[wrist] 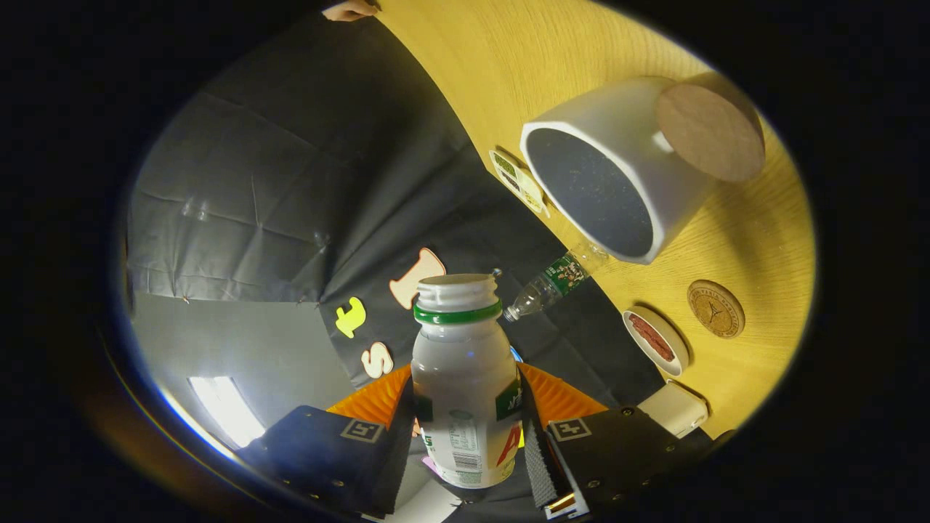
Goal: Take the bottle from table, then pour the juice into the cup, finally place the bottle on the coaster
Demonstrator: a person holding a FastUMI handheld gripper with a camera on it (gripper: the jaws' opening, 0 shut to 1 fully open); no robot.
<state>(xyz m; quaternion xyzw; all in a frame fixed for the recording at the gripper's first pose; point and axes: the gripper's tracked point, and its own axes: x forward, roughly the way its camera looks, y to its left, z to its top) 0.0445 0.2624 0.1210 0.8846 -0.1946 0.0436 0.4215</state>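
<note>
Juice bottle (465, 378) sits clamped between the two fingers of my hand-held gripper (466, 425), both pressing on its lower body, so I read the grip as firm. Its cap is off: the threaded mouth with the green ring is bare and points forward along the fingers. The whole view is rolled hard sideways, the yellow wooden surface (552, 65) rising like a wall, which tells me the bottle is tilted well over for the pour. The white cup (617, 174) lies beyond the fingers, its dark inside facing me (a round wooden disc (710, 131) rests against its far side). The bottle mouth looks apart from the cup's rim, so I judge the pour is not yet lined up; no juice shows in the air. Nearer the fingers I see the round engraved wooden coaster (716, 309), where the bottle must end, and beside it a small white dish (655, 341) holding something reddish. A clear plastic bottle (556, 283) stands near the surface's edge.
</note>
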